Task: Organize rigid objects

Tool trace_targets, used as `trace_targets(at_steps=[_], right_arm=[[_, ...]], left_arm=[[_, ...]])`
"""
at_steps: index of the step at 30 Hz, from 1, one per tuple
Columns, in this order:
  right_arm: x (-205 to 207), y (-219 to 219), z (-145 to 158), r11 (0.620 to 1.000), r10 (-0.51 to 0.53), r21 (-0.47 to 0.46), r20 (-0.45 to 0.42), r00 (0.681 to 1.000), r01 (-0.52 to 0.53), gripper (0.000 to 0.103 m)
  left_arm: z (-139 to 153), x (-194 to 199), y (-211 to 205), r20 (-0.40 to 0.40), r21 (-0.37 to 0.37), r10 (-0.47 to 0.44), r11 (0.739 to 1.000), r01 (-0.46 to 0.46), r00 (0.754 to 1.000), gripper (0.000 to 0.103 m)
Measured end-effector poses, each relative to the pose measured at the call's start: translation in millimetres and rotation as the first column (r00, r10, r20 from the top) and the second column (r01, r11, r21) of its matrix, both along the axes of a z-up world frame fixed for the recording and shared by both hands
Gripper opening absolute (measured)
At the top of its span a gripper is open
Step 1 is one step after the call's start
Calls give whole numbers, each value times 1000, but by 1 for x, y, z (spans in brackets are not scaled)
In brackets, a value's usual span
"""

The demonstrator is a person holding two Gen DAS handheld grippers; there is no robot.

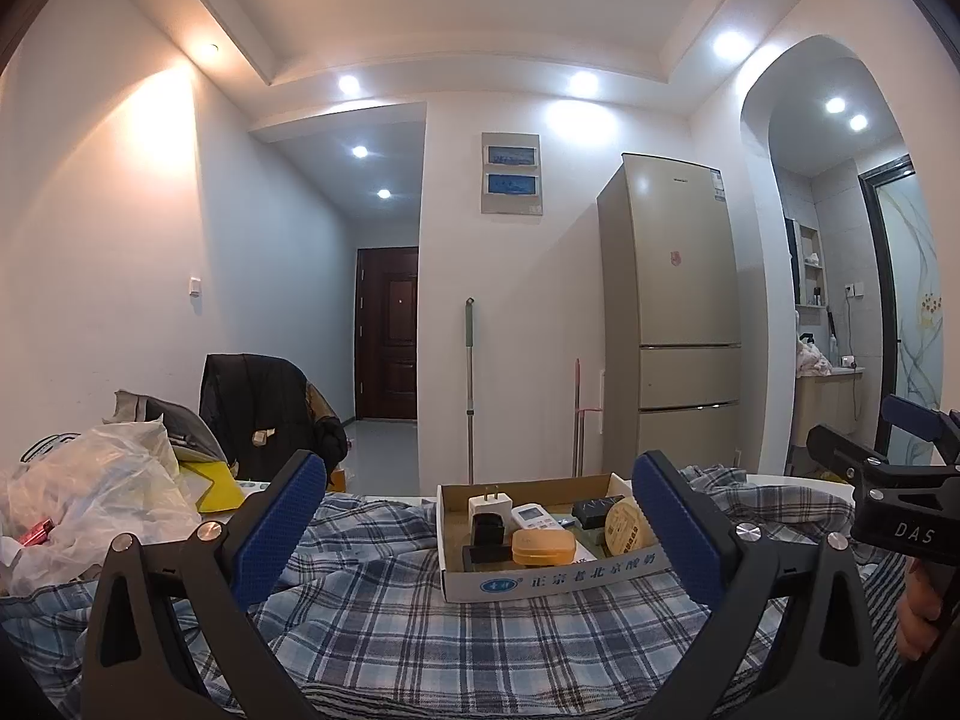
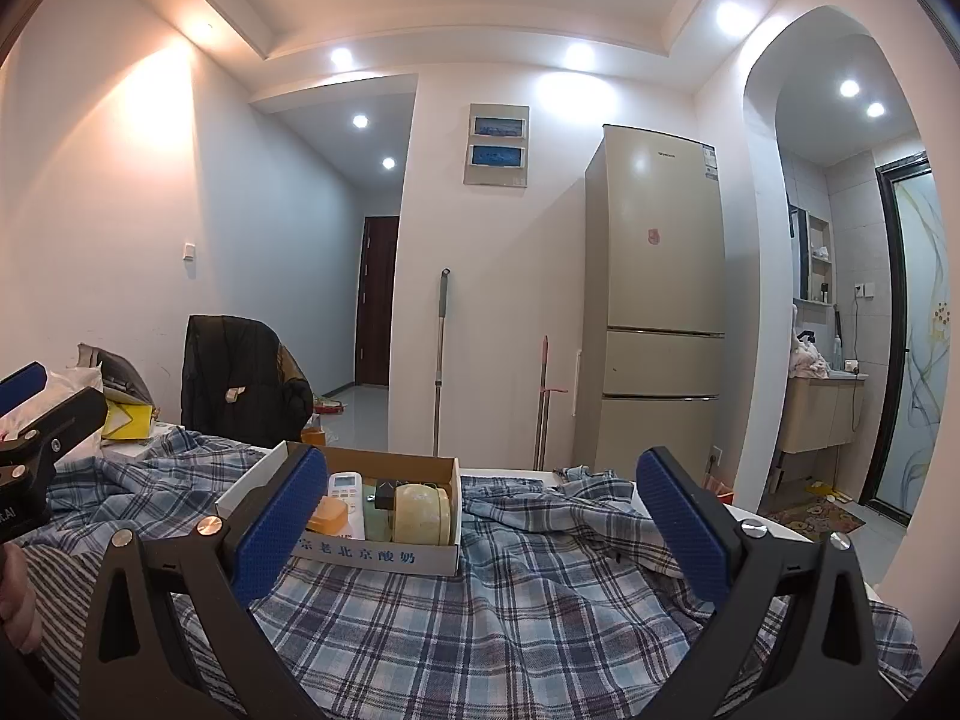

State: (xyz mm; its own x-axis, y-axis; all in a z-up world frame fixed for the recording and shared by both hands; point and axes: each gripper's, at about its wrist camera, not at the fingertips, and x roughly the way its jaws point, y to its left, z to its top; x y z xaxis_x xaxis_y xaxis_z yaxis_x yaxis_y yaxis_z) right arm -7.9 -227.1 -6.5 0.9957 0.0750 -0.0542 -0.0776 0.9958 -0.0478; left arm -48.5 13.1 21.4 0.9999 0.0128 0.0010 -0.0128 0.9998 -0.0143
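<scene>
white walls and a stepped ceiling with round spotlights. a tall beige fridge stands by the wall; left of the fridge a mop, further left a dark door.

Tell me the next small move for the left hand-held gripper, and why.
Probably ease the left hand-held gripper forward and down toward the shallow cardboard box on the blue plaid cloth. Its jaws are open and empty, and the orange plastic case lies nearest, at the box's front.
</scene>
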Motion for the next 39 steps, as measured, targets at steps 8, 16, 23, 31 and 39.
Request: trace_targets(at_steps=[8, 16, 23, 31, 39], right_arm=[[0, 1, -1, 1000, 0, -2, -1, 1000, 0, 103], [0, -1, 0, 1000, 0, -2, 3, 1000, 0, 103], [0, -1, -1, 1000, 0, -2, 3, 1000, 0, 103], [-1, -2, -1, 1000, 0, -4, 4, 1000, 0, 103], [-1, -3, 0, 1000, 0, -4, 4, 1000, 0, 103]], left_arm=[[-1, 0, 1, -9, 7, -1, 1000, 1, 1000, 103], [-1, -1, 2, -8, 7, -2, 1000, 2, 1000, 103], [-1, 0, 1, -9, 7, -2, 1000, 2, 1000, 103], [-1, -2, 2, -8, 8, -2, 1000, 2, 1000, 103], [-1, -1, 2, -10, 8, -3, 1000, 3, 1000, 103]])
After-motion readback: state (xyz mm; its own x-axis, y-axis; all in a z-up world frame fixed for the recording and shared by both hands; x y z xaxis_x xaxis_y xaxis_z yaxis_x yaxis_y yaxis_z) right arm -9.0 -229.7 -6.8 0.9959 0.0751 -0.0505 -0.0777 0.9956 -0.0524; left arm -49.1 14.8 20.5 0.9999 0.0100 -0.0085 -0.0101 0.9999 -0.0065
